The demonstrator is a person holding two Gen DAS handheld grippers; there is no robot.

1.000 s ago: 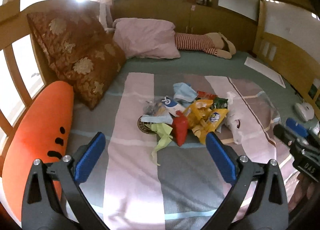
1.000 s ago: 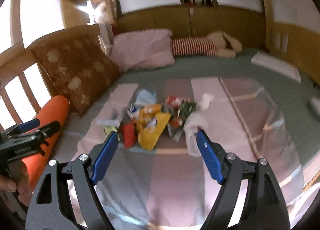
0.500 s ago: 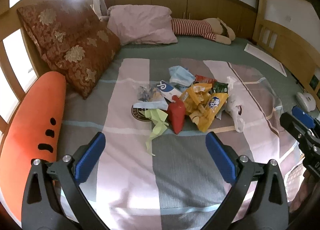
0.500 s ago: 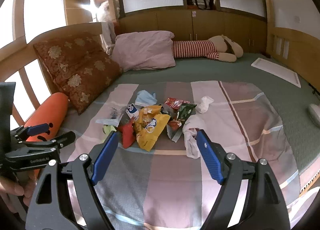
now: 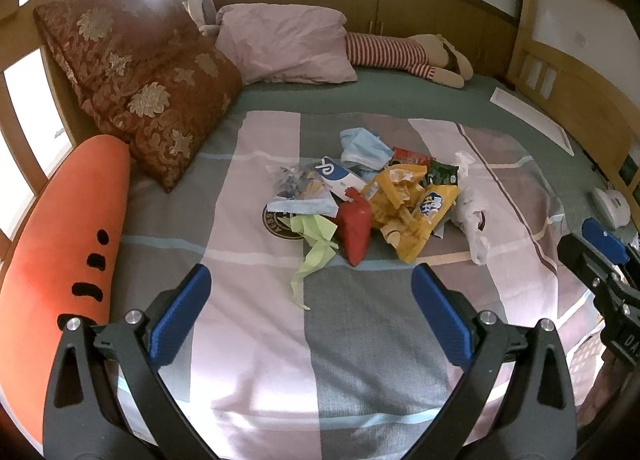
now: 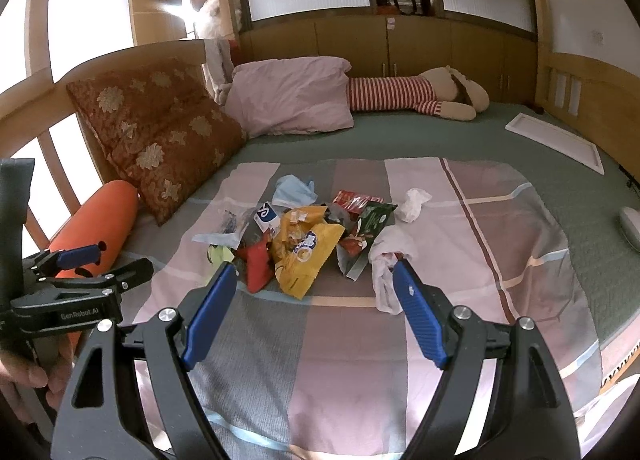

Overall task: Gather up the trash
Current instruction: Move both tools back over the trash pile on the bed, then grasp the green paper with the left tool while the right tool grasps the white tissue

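A pile of trash lies mid-bed on the striped blanket (image 5: pixel 256 324): a yellow snack bag (image 5: pixel 420 215), a red wrapper (image 5: pixel 354 227), a green paper scrap (image 5: pixel 316 244), a blue face mask (image 5: pixel 364 145) and a white plastic bag (image 5: pixel 472 219). In the right wrist view the yellow bag (image 6: pixel 308 248), red wrapper (image 6: pixel 256 264) and white bag (image 6: pixel 386 256) show too. My left gripper (image 5: pixel 310 312) is open and empty, short of the pile. My right gripper (image 6: pixel 314 304) is open and empty, just before the pile.
An orange carrot cushion (image 5: pixel 60 236), a brown floral pillow (image 5: pixel 152 99) and a pink pillow (image 5: pixel 284 43) line the left and back. A striped plush toy (image 5: pixel 404 55) lies at the back. A white panel (image 5: pixel 532 119) lies at the right. Wooden bed rails surround.
Both grippers have moved a little forward and the views have tilted down toward the trash pile. Both stay open and empty.
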